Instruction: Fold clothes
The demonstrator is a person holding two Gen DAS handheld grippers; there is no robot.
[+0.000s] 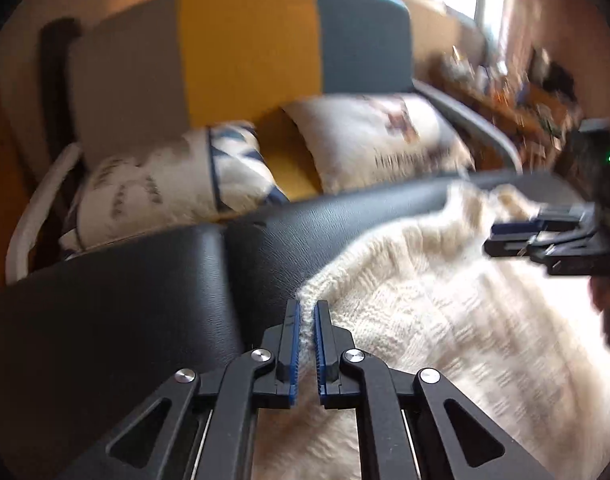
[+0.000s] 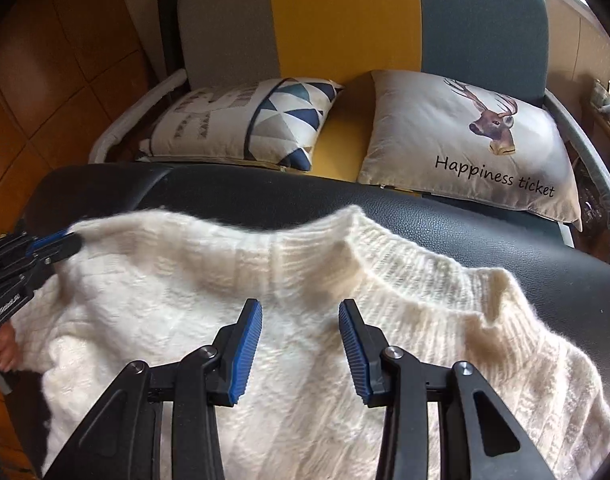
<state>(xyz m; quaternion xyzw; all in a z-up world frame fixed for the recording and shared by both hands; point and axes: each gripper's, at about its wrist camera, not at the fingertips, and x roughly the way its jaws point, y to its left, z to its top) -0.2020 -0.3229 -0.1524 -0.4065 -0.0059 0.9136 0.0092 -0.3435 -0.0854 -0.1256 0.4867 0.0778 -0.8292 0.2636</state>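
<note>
The sweater (image 2: 289, 344) is spread on the black bench (image 2: 505, 236), collar toward its far edge. Its left edge is pinched by the left gripper (image 1: 307, 312) for folding; the right gripper (image 2: 301, 312) is held open above the collar.

Left gripper (image 1: 307, 310), black linkage arms with blue ribbed pads, angled downward, jaws closed to a narrow gap and pinching the edge of a cream cable-knit sweater (image 1: 445, 320). Right gripper (image 2: 300, 308), same build, angled downward above the knit, jaws spread apart, nothing clamped between pads. Fingers of a hand (image 2: 3, 350) wrapped around the left gripper's handle.
</note>
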